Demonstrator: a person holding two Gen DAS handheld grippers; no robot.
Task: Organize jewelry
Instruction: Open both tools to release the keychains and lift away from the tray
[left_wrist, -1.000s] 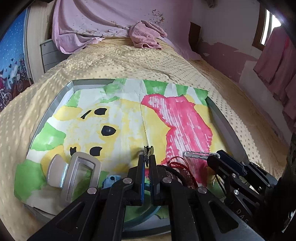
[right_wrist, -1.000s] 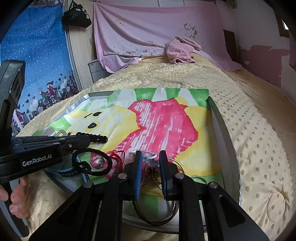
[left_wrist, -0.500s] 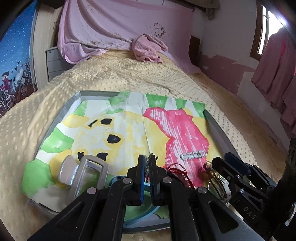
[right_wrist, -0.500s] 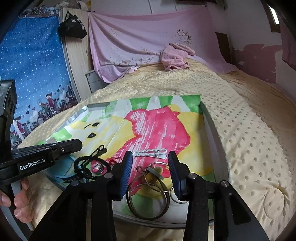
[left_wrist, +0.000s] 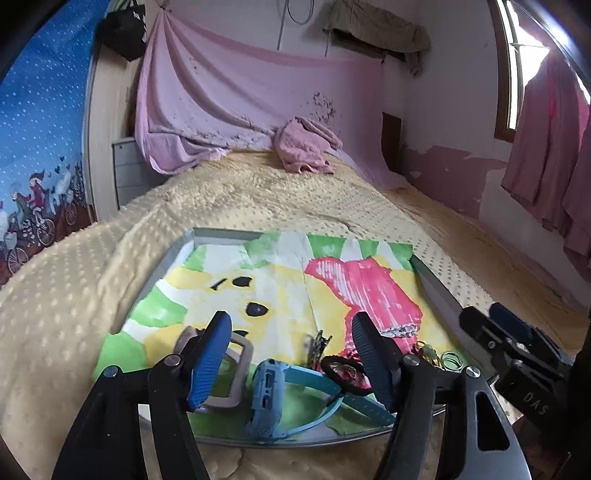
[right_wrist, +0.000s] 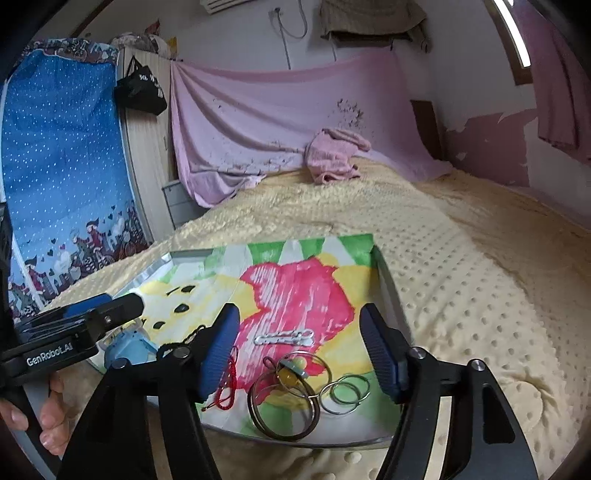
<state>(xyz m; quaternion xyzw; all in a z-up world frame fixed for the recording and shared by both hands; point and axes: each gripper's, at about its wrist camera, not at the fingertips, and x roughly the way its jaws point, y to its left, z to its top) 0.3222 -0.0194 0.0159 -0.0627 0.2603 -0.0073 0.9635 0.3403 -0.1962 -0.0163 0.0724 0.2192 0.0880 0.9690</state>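
Both grippers, left (left_wrist: 291, 354) and right (right_wrist: 299, 349), hover with fingers opening and empty over the grey metal tray (right_wrist: 388, 273), where a silver chain (right_wrist: 284, 336) and bangles (right_wrist: 284, 402) lie separated for sorting.

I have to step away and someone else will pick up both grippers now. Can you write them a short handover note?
Left gripper: jaws opening, nothing between the pads; it hangs over the blue watch.
Right gripper: jaws opening, nothing held; it hangs over the large bangles.
All the jewelry lies loose at the near end of the tray, on the painted paper: silver hair clip, red cord, small rings, black band, silver buckle.
Done: nothing looks sorted; the pieces lie bunched together.
Left: separate the pieces and lay them out in order.
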